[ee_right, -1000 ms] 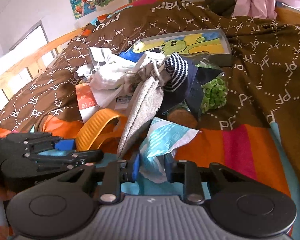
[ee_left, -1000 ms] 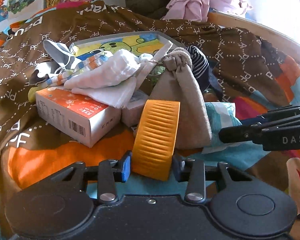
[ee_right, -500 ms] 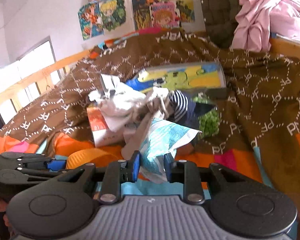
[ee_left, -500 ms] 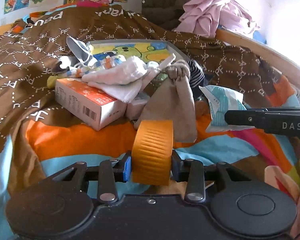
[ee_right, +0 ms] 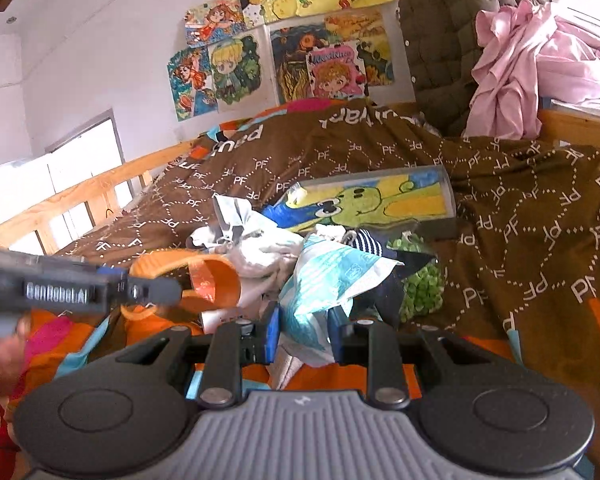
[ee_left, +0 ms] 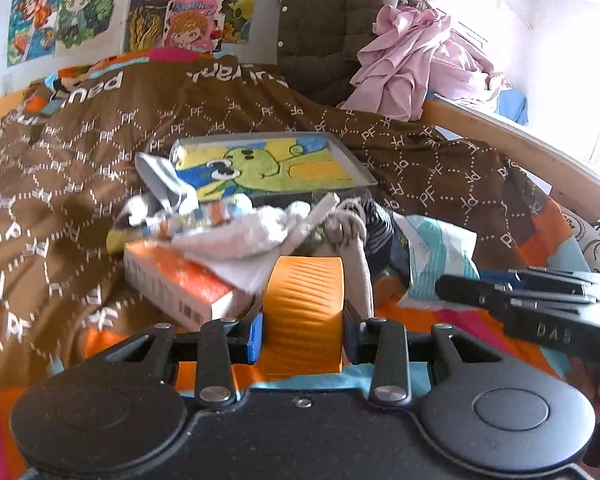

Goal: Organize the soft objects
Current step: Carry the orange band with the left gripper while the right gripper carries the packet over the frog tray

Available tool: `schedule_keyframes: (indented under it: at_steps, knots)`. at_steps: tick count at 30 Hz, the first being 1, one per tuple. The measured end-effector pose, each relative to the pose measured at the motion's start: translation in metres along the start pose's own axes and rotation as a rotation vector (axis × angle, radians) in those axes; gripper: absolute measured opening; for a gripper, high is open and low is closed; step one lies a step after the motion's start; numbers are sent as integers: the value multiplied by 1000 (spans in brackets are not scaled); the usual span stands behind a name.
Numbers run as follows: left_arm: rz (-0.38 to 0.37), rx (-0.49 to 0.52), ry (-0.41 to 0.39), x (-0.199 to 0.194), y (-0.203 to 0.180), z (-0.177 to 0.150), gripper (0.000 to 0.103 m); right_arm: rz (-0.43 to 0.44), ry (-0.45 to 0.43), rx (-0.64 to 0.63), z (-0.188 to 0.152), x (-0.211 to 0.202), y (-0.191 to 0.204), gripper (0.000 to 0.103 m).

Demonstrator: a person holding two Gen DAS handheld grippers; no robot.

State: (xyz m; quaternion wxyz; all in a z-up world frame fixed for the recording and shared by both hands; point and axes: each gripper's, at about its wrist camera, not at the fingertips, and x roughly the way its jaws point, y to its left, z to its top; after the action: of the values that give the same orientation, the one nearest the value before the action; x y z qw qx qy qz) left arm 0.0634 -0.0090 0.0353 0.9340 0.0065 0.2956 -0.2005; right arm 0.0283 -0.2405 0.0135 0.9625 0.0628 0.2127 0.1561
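Little sorting looks done: most of the jumble lies heaped mid-bed on the brown quilted bedspread with dotted "PF" print (ee_left: 80, 184), just in front of the grey tray with the yellow-green cartoon picture (ee_left: 274, 160).

The left gripper (ee_left: 303, 330) is closed onto a ribbed orange rubbery band (ee_left: 305, 304), a wide curved loop held upright between its blue pads. The right gripper (ee_right: 301, 330) is pinched on a crinkly pale blue-and-white plastic packet (ee_right: 327, 280), thin and crumpled, lifted clear of the pile.

Left in the heap: a white fluffy cloth (ee_left: 240, 240) draped over a rigid orange-and-white cardboard box (ee_left: 180, 284), a beige drawstring fabric pouch (ee_left: 355, 256), a navy-and-white striped knit piece (ee_right: 365, 240), and a bumpy green beaded item (ee_right: 421, 292). I judge both held pieces have yet to be placed, so the bulk of the work remains.
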Motion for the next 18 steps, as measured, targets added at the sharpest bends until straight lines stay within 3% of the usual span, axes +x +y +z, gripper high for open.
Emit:
schedule_keyframes:
  at_steps: [10,18]
  knots:
    - [2,42,-12,4,14,62,39,6,-18,-39,47,34,-4,28]
    - [-18,12,-43,50,57,122,39,36,-8,-104,111,142,-18,28]
